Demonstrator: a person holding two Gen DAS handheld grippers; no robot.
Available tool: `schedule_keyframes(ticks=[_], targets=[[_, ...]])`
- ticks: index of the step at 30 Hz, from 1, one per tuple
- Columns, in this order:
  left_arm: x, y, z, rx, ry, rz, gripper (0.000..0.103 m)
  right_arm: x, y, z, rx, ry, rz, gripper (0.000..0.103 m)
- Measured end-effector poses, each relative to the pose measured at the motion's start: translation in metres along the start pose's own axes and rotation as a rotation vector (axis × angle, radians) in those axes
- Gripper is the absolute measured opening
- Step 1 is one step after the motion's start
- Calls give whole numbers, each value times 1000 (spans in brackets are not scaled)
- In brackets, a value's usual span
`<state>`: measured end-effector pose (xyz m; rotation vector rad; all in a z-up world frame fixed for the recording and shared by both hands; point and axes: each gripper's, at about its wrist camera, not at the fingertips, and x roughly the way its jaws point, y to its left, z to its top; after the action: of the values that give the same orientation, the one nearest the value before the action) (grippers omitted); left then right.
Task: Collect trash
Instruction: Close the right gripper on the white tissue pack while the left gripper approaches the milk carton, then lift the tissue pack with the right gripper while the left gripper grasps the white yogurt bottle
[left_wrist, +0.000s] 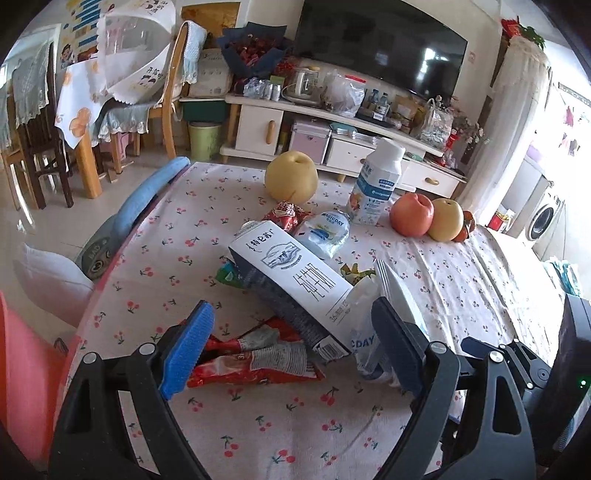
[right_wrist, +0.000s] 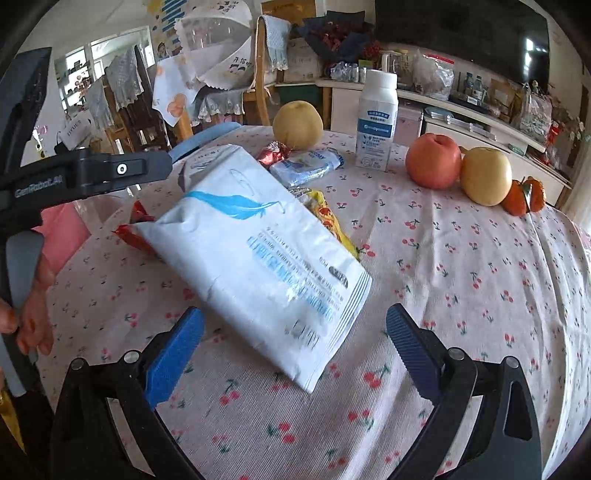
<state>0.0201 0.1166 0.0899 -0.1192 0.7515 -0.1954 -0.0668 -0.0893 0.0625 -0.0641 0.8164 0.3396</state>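
Observation:
On the cherry-print tablecloth (left_wrist: 147, 258) lies a heap of trash. A white and dark milk carton (left_wrist: 288, 280) rests tilted on a red snack wrapper (left_wrist: 255, 362). My left gripper (left_wrist: 295, 343) is open, its blue pads either side of the carton's near end without touching it. A white bag with a blue feather print (right_wrist: 258, 258) covers the heap in the right wrist view. My right gripper (right_wrist: 295, 350) stands open around the bag's near corner, pads apart from it. Beyond lie a red foil wrapper (left_wrist: 286, 216), a blue-white pouch (left_wrist: 325, 232) and a yellow wrapper (right_wrist: 332, 221).
At the table's far side stand a yellow pear (left_wrist: 291, 181), a white bottle (left_wrist: 376, 184), a red apple (left_wrist: 412, 214) and a yellow fruit (left_wrist: 445, 219). A blue chair back (left_wrist: 147, 195) is at the left edge. A hand (right_wrist: 33, 314) grips the left gripper's handle.

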Motion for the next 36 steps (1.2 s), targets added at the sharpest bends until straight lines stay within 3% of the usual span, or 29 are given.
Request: schedule_keyframes(ticks=[8, 9, 10, 12, 19, 23, 32, 36], targets=[[16, -8, 6, -53, 13, -17, 88, 16, -14, 8, -19, -2, 5, 96], [18, -8, 7, -63, 13, -20, 88, 16, -15, 9, -23, -7, 1, 86], [20, -9, 8, -77, 15, -24, 88, 17, -17, 9, -17, -3, 8, 69], [26, -8, 9, -110, 26, -30, 88, 20, -22, 9, 3, 14, 16, 57], [42, -10, 15, -184, 36, -18, 88, 11, -32, 7, 19, 7, 6, 39], [53, -12, 19, -214, 47, -5, 88, 0, -42, 5, 63, 1, 21, 33], [68, -13, 19, -211, 79, 63, 88, -18, -80, -5, 232, 35, 124, 18], [56, -21, 19, -145, 58, 104, 88, -23, -90, -8, 289, 32, 162, 14]])
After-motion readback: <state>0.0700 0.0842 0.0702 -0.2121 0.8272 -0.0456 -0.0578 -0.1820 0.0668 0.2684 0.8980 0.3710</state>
